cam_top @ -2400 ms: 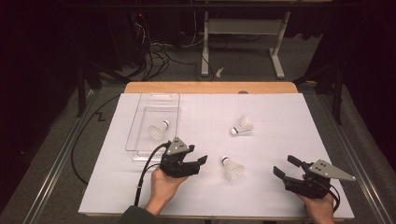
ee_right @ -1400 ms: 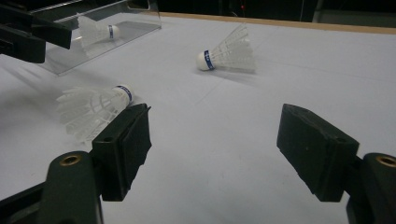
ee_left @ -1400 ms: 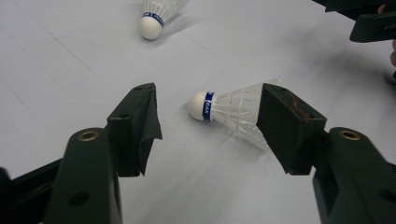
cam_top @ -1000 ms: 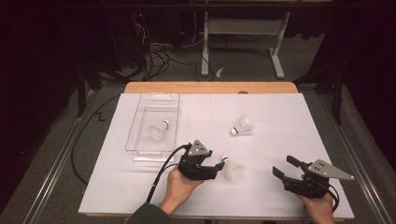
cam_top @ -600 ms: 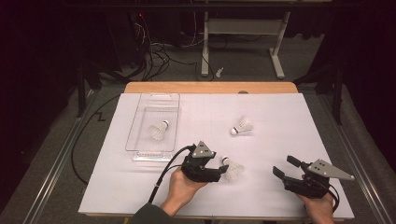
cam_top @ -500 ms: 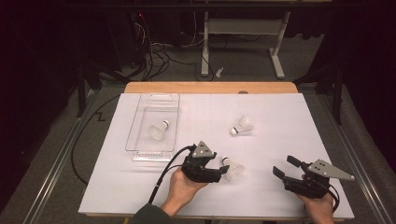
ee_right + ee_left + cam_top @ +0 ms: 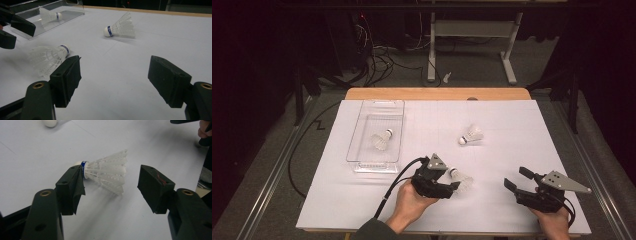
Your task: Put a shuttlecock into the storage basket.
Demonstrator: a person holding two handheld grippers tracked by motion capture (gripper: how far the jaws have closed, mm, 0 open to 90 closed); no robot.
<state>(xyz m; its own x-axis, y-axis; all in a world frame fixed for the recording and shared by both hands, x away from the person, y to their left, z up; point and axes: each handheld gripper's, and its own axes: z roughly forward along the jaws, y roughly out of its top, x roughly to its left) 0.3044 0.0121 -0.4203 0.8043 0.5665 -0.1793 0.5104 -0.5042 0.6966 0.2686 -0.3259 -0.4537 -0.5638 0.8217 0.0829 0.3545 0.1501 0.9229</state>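
Left claw (image 7: 111,182) wide around nearest shuttlecock (image 7: 106,173) on worktop (image 7: 512,125), not pinching; right claw (image 7: 113,82) wide, well right of shuttlecock.

1. The near shuttlecock (image 7: 460,181) lies on the surface (image 7: 512,150), between the open jaws of the left tongs (image 7: 451,186).
2. The right tongs (image 7: 518,181) sit well to its right, nothing between their jaws.
3. A second shuttlecock (image 7: 471,135) lies beyond both tongs.
4. The tray (image 7: 362,162) stands behind and left of the left tongs, a third shuttlecock (image 7: 382,140) in it.
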